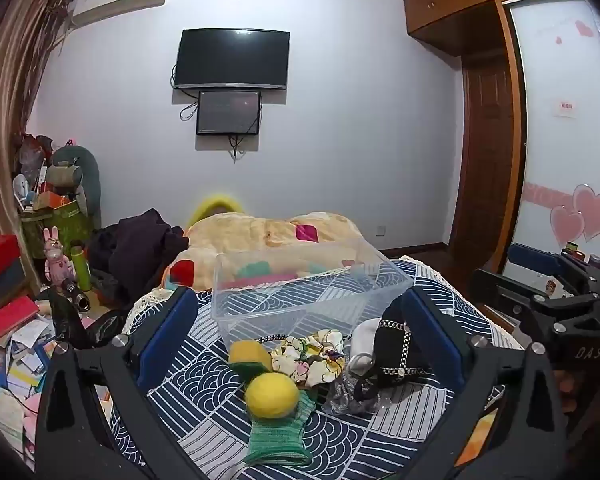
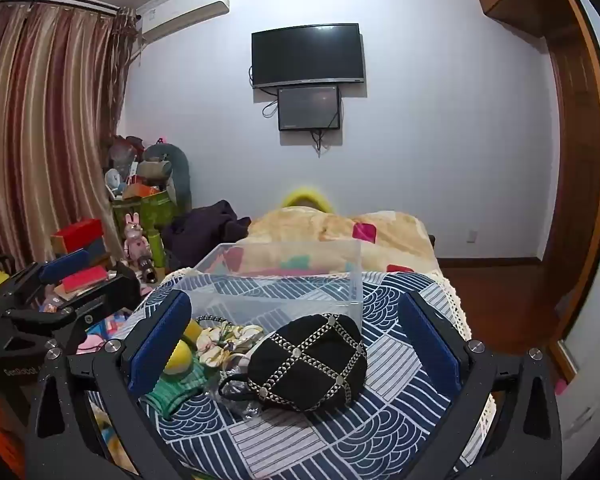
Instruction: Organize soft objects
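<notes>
Bed's blue-white patterned cover (image 1: 204, 396) carries the soft pile before an empty clear plastic bin (image 1: 300, 280); both grippers' jaws gape unladen, so next: grab the yellow felt ball (image 1: 272, 395).

The bedspread (image 1: 204, 384) is navy with white wave and stripe patches. On it: a yellow ball (image 1: 272, 395), a green striped knit glove (image 1: 280, 434), a yellow-and-green sponge (image 1: 250, 356), a cream floral scrunchie (image 1: 310, 356), and a black pouch (image 2: 308, 364) crossed by silver chain diamonds. The storage box (image 1: 300, 292) is clear. Both tools carry blue pads (image 1: 168, 332).
</notes>
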`<action>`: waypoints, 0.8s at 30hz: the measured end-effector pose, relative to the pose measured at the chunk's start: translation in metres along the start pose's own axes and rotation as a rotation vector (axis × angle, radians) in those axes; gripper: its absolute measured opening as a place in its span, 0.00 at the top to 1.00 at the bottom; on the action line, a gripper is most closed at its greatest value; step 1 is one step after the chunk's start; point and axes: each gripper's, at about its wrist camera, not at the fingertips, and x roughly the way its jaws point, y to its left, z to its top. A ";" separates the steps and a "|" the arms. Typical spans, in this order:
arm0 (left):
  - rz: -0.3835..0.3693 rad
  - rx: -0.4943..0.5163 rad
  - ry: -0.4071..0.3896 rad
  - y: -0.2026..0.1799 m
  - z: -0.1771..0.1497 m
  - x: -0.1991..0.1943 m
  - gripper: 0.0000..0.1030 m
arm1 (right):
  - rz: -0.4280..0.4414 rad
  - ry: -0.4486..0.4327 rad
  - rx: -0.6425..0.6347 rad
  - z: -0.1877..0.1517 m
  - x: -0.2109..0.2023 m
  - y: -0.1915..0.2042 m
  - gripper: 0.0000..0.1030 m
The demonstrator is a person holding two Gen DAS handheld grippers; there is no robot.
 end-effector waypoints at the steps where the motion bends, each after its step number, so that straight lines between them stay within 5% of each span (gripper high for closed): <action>1: 0.001 -0.002 -0.004 0.000 0.000 0.000 0.00 | -0.003 0.002 -0.001 0.000 0.000 0.000 0.00; 24: -0.019 0.011 -0.022 -0.003 0.001 -0.008 0.00 | -0.001 -0.007 -0.015 -0.001 -0.001 0.003 0.00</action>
